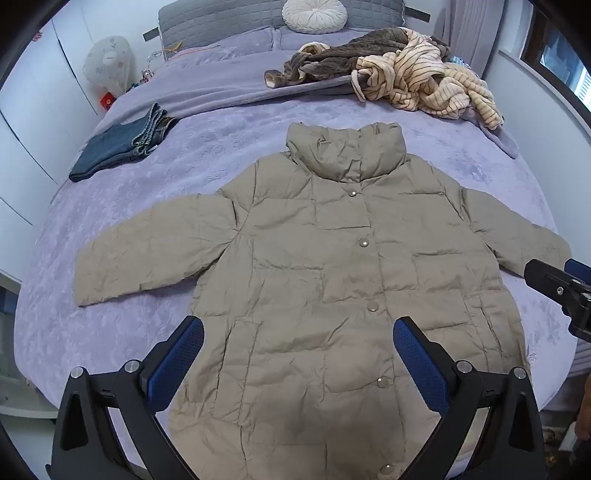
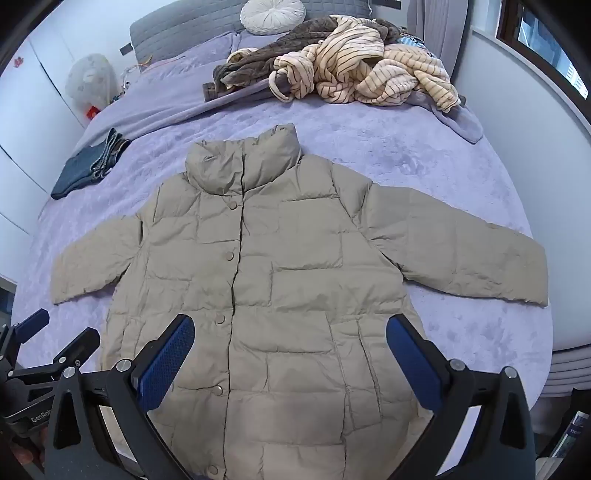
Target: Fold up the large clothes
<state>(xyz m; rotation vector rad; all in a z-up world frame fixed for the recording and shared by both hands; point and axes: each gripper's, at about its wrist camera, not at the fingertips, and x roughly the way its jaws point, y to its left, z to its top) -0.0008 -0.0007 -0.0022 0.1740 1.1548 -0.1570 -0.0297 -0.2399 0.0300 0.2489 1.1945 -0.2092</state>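
A khaki quilted jacket (image 1: 332, 266) (image 2: 273, 273) lies flat and buttoned on the lilac bed, collar toward the headboard, both sleeves spread out sideways. My left gripper (image 1: 297, 332) hovers above the jacket's lower front, its blue-padded jaws wide open with nothing between them. My right gripper (image 2: 290, 332) hangs likewise over the lower front, jaws wide open and empty. The right gripper also shows at the right edge of the left wrist view (image 1: 557, 288), and the left gripper (image 2: 55, 347) at the lower left of the right wrist view.
Folded blue jeans (image 1: 122, 147) (image 2: 88, 166) lie at the left of the bed (image 1: 207, 155). A heap of striped cream and brown clothes (image 1: 402, 70) (image 2: 351, 70) sits near the headboard, with a round white cushion (image 1: 314, 14). A fan (image 1: 107, 62) stands left; a window (image 2: 546, 48) is right.
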